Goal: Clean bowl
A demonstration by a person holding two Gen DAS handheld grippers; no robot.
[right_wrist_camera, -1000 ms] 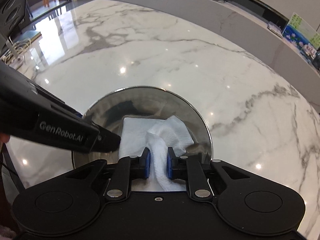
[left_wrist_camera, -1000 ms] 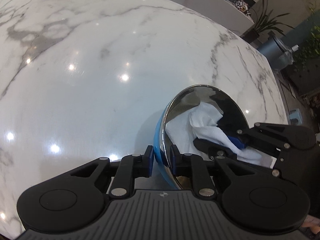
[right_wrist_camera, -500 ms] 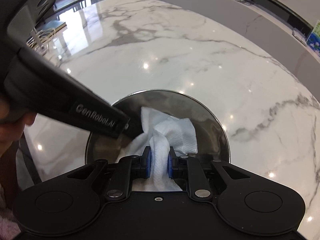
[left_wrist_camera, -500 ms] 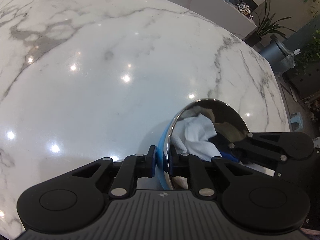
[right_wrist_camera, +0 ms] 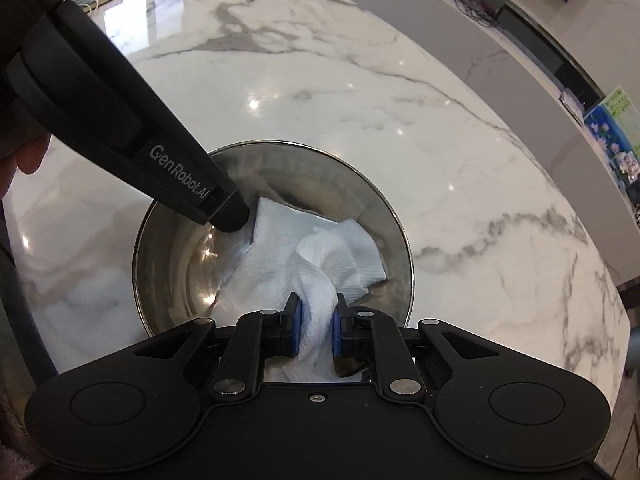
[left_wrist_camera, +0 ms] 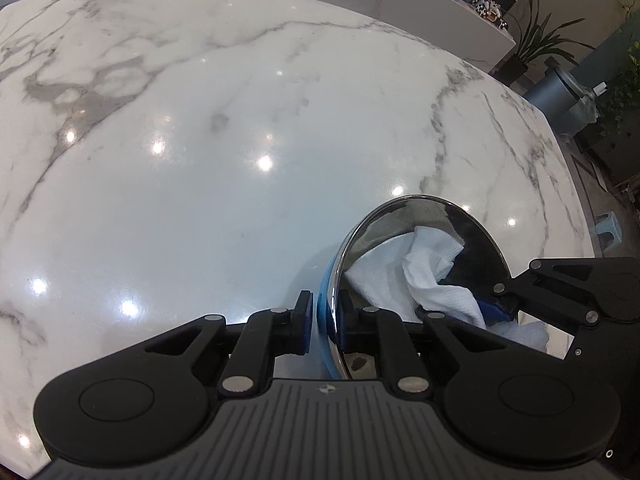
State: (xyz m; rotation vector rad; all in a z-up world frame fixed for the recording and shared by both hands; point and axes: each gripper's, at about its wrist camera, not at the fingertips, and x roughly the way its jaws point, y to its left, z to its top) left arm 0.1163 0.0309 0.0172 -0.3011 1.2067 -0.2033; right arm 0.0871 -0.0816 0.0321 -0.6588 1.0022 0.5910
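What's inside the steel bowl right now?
A crumpled white paper towel lies inside the bowl, pinched by the right gripper. The left gripper clamps the rim. The towel covers the bottom beneath it, so any dirt there can't be seen; the bare wall looks shiny.

The bowl [right_wrist_camera: 276, 184] is set on the marble table [left_wrist_camera: 200, 180], near its edge. A cloth [right_wrist_camera: 316, 256] is lain inside it (bunched toward the near wall). The rim is straddled by the left gripper [left_wrist_camera: 325, 322]; the cloth is pinched by the right gripper [right_wrist_camera: 316, 326].
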